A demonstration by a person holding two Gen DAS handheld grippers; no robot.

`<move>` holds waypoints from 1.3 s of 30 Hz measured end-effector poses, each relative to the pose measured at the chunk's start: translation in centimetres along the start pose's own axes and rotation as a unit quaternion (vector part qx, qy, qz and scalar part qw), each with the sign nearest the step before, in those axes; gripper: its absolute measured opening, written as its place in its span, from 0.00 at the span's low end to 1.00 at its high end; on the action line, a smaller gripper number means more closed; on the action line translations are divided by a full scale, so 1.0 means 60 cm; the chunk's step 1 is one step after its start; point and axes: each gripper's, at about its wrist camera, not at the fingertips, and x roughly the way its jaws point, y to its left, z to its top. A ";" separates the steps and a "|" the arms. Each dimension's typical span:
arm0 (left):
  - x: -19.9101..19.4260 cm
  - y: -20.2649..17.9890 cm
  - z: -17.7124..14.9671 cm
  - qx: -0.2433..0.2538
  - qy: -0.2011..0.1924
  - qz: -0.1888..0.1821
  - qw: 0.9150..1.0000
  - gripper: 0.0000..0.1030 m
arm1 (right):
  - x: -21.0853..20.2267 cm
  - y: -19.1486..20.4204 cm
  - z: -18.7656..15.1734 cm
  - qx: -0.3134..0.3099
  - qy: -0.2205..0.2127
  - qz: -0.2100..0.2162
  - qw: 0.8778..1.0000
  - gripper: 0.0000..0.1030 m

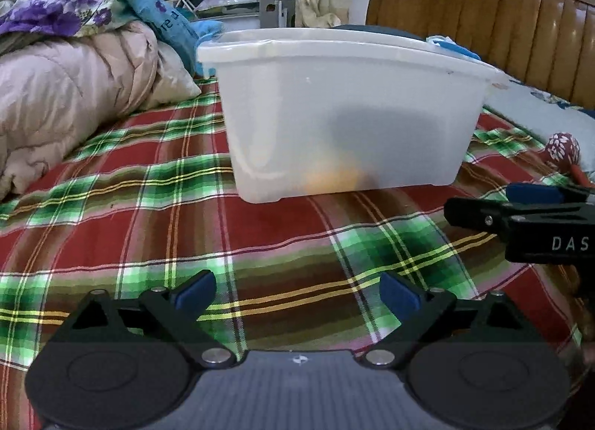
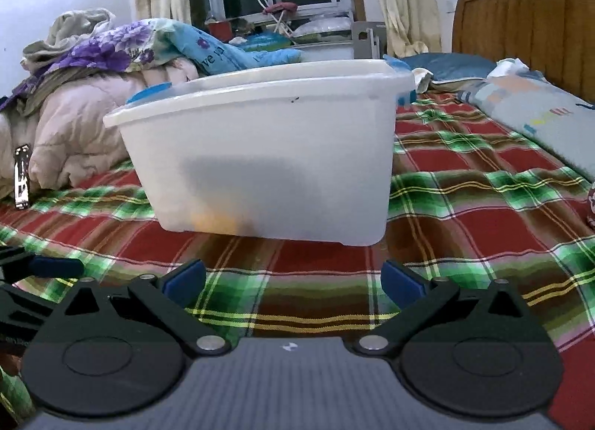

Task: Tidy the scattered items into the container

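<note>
A white translucent plastic bin (image 1: 346,114) stands on the plaid bedspread ahead of both grippers; it also shows in the right wrist view (image 2: 267,154). Something orange (image 1: 334,177) shows dimly through its wall near the bottom, also in the right wrist view (image 2: 214,221). My left gripper (image 1: 297,294) is open and empty, low over the bedspread in front of the bin. My right gripper (image 2: 293,281) is open and empty too; it shows in the left wrist view (image 1: 520,214) at the right. A red floral item (image 1: 563,151) lies on the bed right of the bin.
A rolled pink quilt (image 1: 67,102) and piled bedding lie left of the bin. A wooden headboard (image 1: 483,17) rises behind. A patterned pillow (image 2: 531,110) lies at the right. The left gripper's fingers (image 2: 55,266) show at the lower left of the right wrist view.
</note>
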 end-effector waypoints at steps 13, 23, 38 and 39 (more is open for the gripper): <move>-0.103 -0.019 0.129 0.044 -0.047 0.020 0.998 0.93 | -0.096 0.024 0.124 -0.021 -0.060 -0.004 0.998 1.00; -0.074 -0.033 0.256 0.141 0.033 0.034 0.989 0.93 | 0.001 0.035 0.285 -0.139 0.217 0.046 0.965 1.00; -0.009 -0.077 0.299 0.174 0.074 0.030 0.982 0.93 | 0.111 0.058 0.282 -0.221 0.365 0.014 0.904 1.00; -0.008 -0.076 0.303 0.173 0.074 0.032 0.982 0.93 | 0.113 0.056 0.283 -0.221 0.366 0.013 0.904 1.00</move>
